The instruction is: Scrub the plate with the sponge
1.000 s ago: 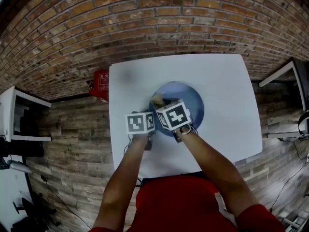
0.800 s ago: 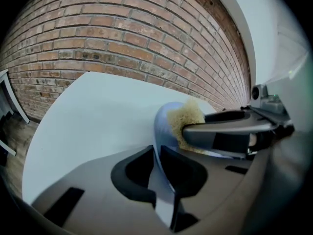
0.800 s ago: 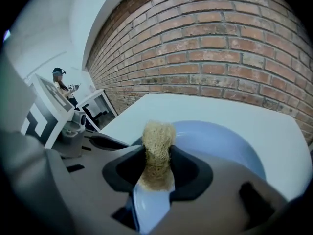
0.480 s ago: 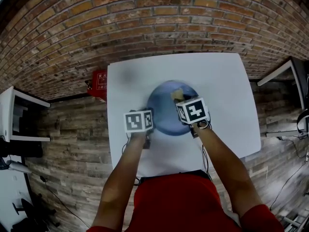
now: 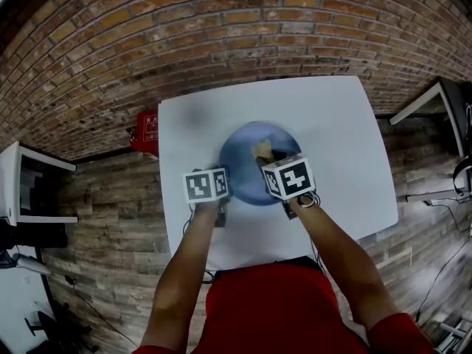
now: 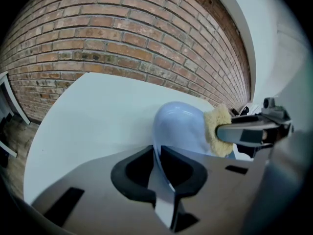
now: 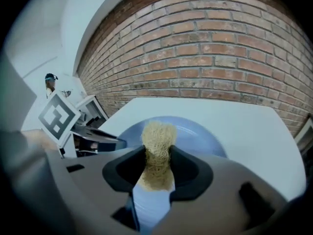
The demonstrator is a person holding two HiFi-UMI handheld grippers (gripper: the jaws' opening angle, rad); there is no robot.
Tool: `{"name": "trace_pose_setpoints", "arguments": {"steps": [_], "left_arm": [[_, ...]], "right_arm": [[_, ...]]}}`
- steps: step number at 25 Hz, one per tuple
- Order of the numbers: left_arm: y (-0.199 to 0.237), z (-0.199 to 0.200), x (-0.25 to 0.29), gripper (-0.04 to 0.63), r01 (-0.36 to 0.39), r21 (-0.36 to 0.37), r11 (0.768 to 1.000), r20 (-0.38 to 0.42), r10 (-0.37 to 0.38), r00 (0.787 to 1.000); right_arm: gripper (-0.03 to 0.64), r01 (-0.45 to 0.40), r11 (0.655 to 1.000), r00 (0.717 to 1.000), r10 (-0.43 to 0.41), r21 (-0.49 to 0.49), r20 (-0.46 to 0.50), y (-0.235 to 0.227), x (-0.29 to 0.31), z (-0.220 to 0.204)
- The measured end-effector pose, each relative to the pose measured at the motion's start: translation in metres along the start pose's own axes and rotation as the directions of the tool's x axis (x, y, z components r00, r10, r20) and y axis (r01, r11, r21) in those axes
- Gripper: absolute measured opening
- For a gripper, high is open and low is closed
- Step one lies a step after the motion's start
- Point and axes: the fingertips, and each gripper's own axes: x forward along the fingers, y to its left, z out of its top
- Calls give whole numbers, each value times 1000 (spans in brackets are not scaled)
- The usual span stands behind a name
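A blue plate [image 5: 247, 169] lies in the middle of the white table [image 5: 332, 124]. My left gripper [image 5: 223, 192] is shut on the plate's left rim; in the left gripper view the rim [image 6: 178, 124] runs edge-on between the jaws of the left gripper [image 6: 157, 159]. My right gripper [image 5: 268, 159] is shut on a yellow fibrous sponge [image 5: 262, 150] and holds it over the plate's middle. In the right gripper view the sponge [image 7: 156, 143] sticks out past the right gripper [image 7: 156, 166] above the plate [image 7: 200, 131]. The left gripper view shows the sponge [image 6: 218, 129] at the plate's right side.
A red box [image 5: 150, 130] sits on the wooden floor beside the table's left edge. White furniture [image 5: 33, 190] stands at far left, and another desk's edge [image 5: 420, 102] at right. A brick wall [image 5: 221, 28] runs behind the table.
My right gripper carried the sponge from the plate's left part rightward across it to the middle. The left gripper kept its hold on the rim.
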Motion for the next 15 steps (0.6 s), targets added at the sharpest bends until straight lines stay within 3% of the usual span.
{"name": "trace_pose_setpoints", "arguments": {"steps": [3, 7, 15], "left_arm": [[-1, 0, 0, 55, 1, -1, 1000, 0, -1, 1000], [-1, 0, 0, 55, -2, -7, 1000, -2, 2, 1000], [0, 0, 1, 55, -4, 3, 1000, 1, 4, 1000]], "right_arm": [[153, -67, 997, 998, 67, -27, -19, 40, 12, -4], [153, -94, 994, 995, 91, -58, -51, 63, 22, -10], [153, -36, 998, 997, 33, -44, -63, 27, 11, -23]]}}
